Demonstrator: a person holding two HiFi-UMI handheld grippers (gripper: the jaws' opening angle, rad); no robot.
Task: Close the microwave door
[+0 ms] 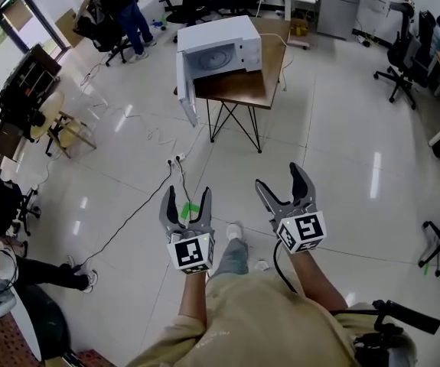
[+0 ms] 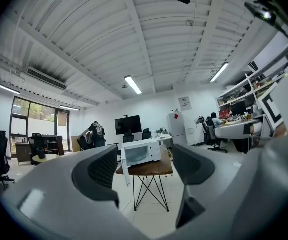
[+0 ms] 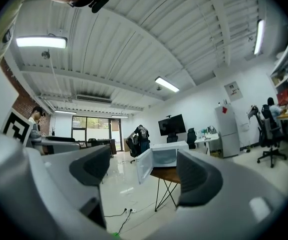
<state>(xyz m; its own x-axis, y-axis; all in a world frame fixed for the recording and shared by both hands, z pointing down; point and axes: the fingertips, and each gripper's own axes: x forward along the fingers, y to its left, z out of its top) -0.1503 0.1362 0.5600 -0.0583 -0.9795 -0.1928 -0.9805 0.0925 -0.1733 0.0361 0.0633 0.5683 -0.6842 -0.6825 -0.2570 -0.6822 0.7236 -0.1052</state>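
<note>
Standing on a small wooden table (image 1: 239,89) at the far side of the tiled floor (image 1: 334,151), the white microwave (image 1: 223,46) has its door (image 1: 186,90) swung fully open. The door is hinged on the left side, and its free edge reaches out past the table's edge, toward the person. The oven's inside is in plain sight.

The left gripper (image 1: 188,197) and the right gripper (image 1: 279,178) are held side by side just in front of the person's body, both pointing toward the microwave and well apart from it. Each has its jaws spread wide with nothing between them.

In the left gripper view the microwave shows small and distant in the gap between the jaws, with the door at its left. In the right gripper view it also sits in the gap, nearer the right-hand jaw.

A power strip (image 1: 177,159) with a trailing cable lies on the floor between the grippers and the table.
</note>
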